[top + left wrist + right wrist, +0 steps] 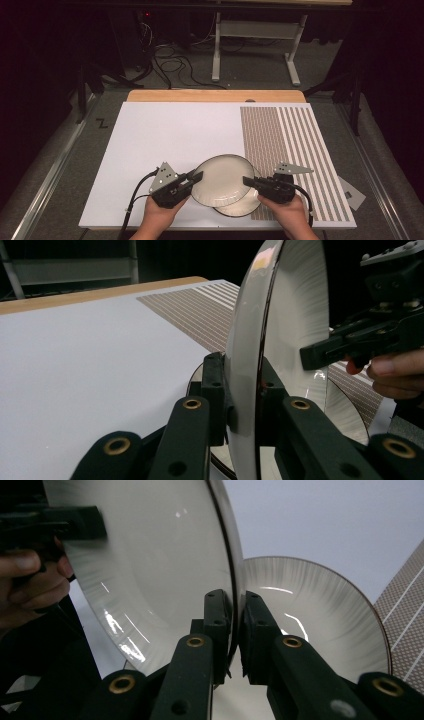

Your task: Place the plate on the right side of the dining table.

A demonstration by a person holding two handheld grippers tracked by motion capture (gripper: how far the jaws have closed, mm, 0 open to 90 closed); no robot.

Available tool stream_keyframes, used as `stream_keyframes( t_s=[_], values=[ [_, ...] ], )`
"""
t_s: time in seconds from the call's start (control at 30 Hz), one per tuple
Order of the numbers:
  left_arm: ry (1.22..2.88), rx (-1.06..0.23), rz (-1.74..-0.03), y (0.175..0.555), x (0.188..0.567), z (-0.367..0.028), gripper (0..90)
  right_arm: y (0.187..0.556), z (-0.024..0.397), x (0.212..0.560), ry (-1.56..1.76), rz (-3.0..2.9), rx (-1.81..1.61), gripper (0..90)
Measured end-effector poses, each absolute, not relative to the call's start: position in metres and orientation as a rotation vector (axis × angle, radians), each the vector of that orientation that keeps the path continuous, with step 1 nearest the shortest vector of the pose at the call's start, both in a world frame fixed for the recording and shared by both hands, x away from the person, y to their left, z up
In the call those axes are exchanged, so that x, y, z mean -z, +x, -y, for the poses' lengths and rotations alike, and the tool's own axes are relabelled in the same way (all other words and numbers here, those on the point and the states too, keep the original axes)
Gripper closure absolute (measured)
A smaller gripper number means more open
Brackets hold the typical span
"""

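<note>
The upper plate [220, 179], a pale glazed dish with a dark rim and fine ribbing, is held off the bench [170, 145] near its front edge, gripped from both sides. The left gripper [195, 178] has its jaws closed narrow on the rim at the plate's nine o'clock; in the left gripper view the plate [280, 340] stands edge-on between the two black pads, which press on either face. The right gripper [248, 181] clamps the rim at three o'clock; in the right gripper view its jaws stand almost together with the thin edge of the plate [160, 575] pinched between them. Just under this dish, toward five o'clock from it, lies a second plate [245, 205] of the same kind, partly covered by the first and resting flat on the bench; the right gripper view shows it [320, 625] beyond the jaws, its bowl facing up. The left hand [160, 215] and the right hand [287, 215] come in from six o'clock, each wrapped around its tool, with a black cable trailing back from each. The bench carries a white sheet, and on its three o'clock side sits a striped mat [290, 145] of brown and white bands whose near corner passes under the lower plate. A strip of bare wood [215, 95] shows along the far edge at twelve o'clock, and beyond it, on the floor, stand the legs of a metal frame [255, 45].
</note>
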State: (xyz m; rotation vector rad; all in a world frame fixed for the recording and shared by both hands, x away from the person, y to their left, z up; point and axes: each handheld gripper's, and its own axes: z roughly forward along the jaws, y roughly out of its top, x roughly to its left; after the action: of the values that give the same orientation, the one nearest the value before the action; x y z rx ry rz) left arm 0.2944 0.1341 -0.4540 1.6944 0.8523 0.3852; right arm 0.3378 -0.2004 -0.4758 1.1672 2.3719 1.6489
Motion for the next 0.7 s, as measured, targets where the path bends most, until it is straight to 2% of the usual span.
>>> stream_keyframes(
  t_s=[0.33,0.7],
  values=[
    [1.684,-0.369,-0.862,0.297,0.449,-0.127,80.1,0.330,0.207,0.456,1.085,-2.271,-1.623,85.0],
    [1.646,-0.381,-0.921,0.318,0.438,-0.112,78.5,0.349,0.214,0.430,1.001,-2.240,-1.554,85.2]
  ],
)
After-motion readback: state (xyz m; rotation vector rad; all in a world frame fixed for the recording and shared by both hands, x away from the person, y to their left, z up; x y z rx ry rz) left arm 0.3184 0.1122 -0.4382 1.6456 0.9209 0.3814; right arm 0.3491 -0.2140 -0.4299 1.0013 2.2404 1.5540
